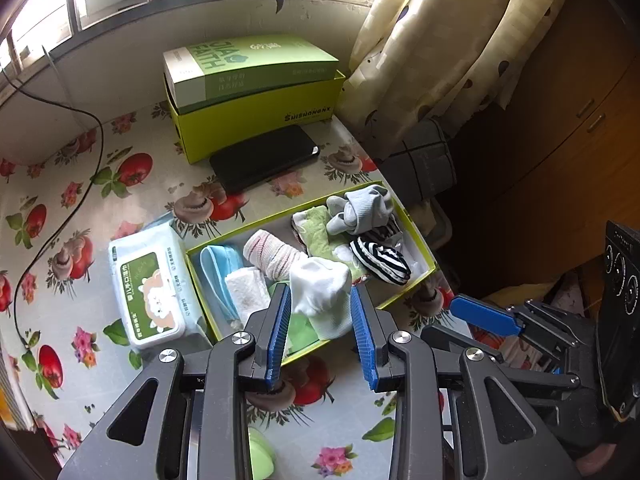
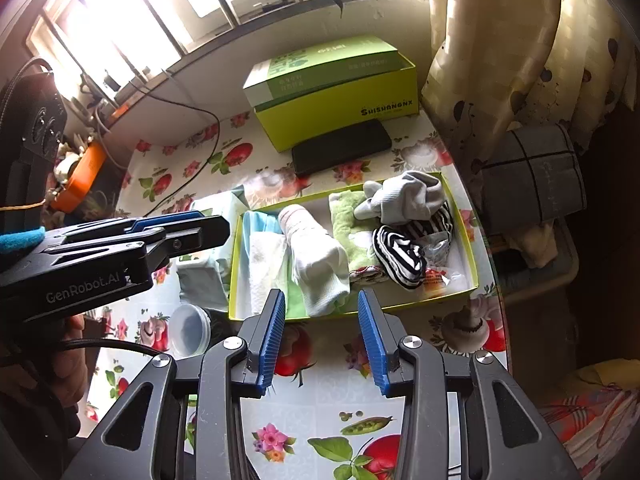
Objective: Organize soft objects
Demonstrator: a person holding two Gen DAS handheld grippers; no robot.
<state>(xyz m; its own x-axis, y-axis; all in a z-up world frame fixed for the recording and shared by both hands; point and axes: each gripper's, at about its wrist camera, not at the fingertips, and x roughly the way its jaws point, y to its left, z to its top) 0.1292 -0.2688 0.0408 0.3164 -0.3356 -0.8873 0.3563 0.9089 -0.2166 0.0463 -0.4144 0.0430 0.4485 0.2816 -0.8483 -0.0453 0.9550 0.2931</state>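
A shallow yellow-green box (image 1: 418, 236) (image 2: 472, 256) on the flowered table holds soft things: a white and pink sock (image 1: 316, 284) (image 2: 316, 264), a grey sock bundle (image 1: 360, 208) (image 2: 404, 198), a black-and-white striped sock (image 1: 380, 260) (image 2: 400, 256), a green towel (image 1: 316, 228) (image 2: 352, 232), a white cloth (image 1: 246, 288) (image 2: 266, 264) and a blue item (image 1: 218, 264). My left gripper (image 1: 322, 300) is open, its jaws either side of the white sock's toe. My right gripper (image 2: 322, 304) is open and empty at the box's near edge.
A wet-wipes pack (image 1: 150, 288) (image 2: 208, 256) lies left of the box. A black case (image 1: 264, 156) (image 2: 340, 146) and stacked green boxes (image 1: 256, 92) (image 2: 336, 88) sit behind. A clear lid (image 2: 190, 328), a black cable (image 1: 60, 208) and a curtain (image 1: 440, 40) are nearby.
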